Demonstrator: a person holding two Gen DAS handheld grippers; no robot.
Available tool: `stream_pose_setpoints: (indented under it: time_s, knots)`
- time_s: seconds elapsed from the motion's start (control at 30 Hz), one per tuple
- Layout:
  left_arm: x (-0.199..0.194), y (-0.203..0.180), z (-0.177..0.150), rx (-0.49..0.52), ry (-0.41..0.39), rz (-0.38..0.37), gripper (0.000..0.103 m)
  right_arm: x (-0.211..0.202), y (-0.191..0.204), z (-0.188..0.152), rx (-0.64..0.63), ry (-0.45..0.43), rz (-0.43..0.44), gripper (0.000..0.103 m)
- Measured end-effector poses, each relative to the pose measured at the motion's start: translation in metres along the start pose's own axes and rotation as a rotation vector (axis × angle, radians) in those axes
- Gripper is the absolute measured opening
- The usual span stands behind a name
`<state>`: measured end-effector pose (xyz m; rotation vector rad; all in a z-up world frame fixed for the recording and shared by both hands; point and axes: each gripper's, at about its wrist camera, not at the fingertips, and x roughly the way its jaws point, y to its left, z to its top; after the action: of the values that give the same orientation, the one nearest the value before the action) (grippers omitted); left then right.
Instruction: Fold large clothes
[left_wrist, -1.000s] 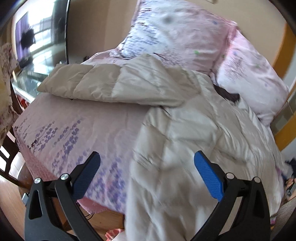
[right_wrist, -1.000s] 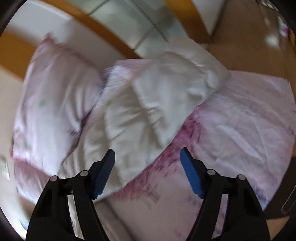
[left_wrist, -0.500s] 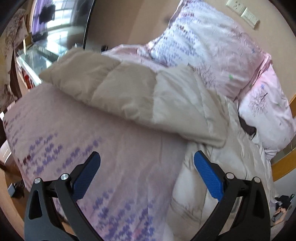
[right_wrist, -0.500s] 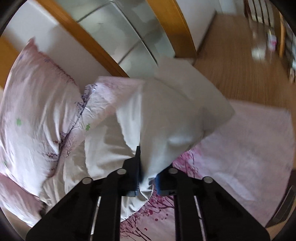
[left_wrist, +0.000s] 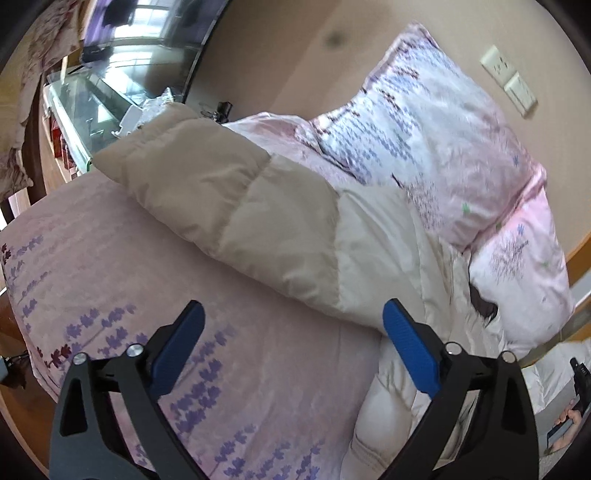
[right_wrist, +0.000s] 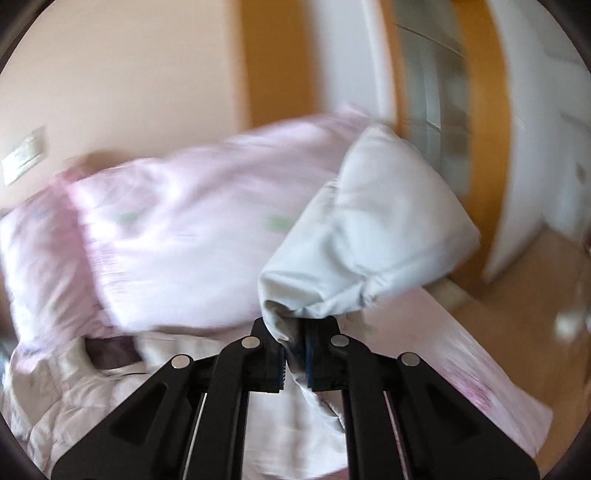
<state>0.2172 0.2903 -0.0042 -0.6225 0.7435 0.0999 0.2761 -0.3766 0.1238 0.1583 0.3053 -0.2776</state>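
Since a second ago, right tool (right_wrist: 294, 356) has clamped the jacket's sleeve (right_wrist: 365, 236) and lifted it above the bed (left_wrist: 122, 280), ready to fold inward; left tool (left_wrist: 291, 347), empty, is closing beside the jacket (left_wrist: 258, 206).

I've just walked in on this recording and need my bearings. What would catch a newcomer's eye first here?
First, the puffy white padded sleeve, pinched at its cuff by the shut right gripper and lifted in front of the pink floral pillows. In the left wrist view, the beige-and-cream quilted down jacket sprawls across the pink lavender-print bedsheet, while the left gripper hovers over the sheet beside it, jaws closing on nothing.
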Motion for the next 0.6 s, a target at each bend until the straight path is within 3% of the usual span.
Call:
stream_pose_setpoints:
  time_s: [0.13,0.3,0.47,0.6]
  knots:
    - [-0.002,0.012,0.008,-0.057,-0.011,-0.001,0.090,-0.014,0.086,-0.004,-0.140,0.001,0.175,0.007]
    - [-0.001,0.027,0.014,-0.117,-0.007,-0.018,0.085,0.007,0.182,-0.039,-0.293,0.107,0.335,0.007]
    - [0.001,0.035,0.018,-0.159,0.001,-0.041,0.082,0.043,0.238,-0.105,-0.437,0.306,0.353,0.008]
    - [0.003,0.040,0.021,-0.191,-0.002,-0.058,0.082,0.048,0.266,-0.149,-0.615,0.440,0.295,0.016]
